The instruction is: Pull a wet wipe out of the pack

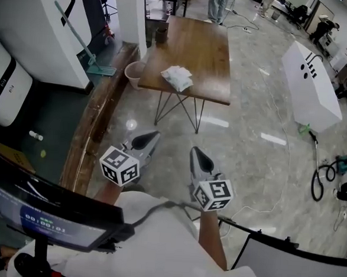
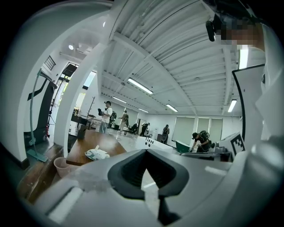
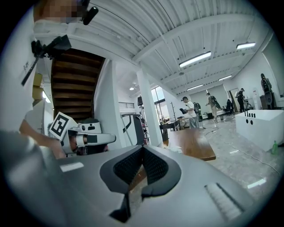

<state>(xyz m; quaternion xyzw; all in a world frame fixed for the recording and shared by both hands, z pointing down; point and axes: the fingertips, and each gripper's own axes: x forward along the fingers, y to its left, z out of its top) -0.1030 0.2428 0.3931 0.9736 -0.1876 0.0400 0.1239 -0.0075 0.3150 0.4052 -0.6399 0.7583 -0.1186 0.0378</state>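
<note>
The wet wipe pack (image 1: 176, 77) is a white, crumpled packet lying near the front edge of a brown wooden table (image 1: 206, 54). It also shows small and far off in the left gripper view (image 2: 96, 154) and in the right gripper view (image 3: 174, 149). Both grippers hover over the marble floor close to my body, well short of the table. The left gripper (image 1: 151, 138) is shut and holds nothing, its pads meeting at the tip (image 2: 145, 153). Beside it, the right gripper (image 1: 199, 157) is also shut and empty (image 3: 143, 148). Both point toward the table.
A pink bucket (image 1: 134, 73) stands on the floor at the table's left front corner, and a dark cup (image 1: 161, 34) sits on the table's far left. A wooden ledge (image 1: 94, 123) runs along the left. A white cabinet (image 1: 310, 85) and cables (image 1: 325, 175) lie to the right. A monitor (image 1: 50, 206) is below left.
</note>
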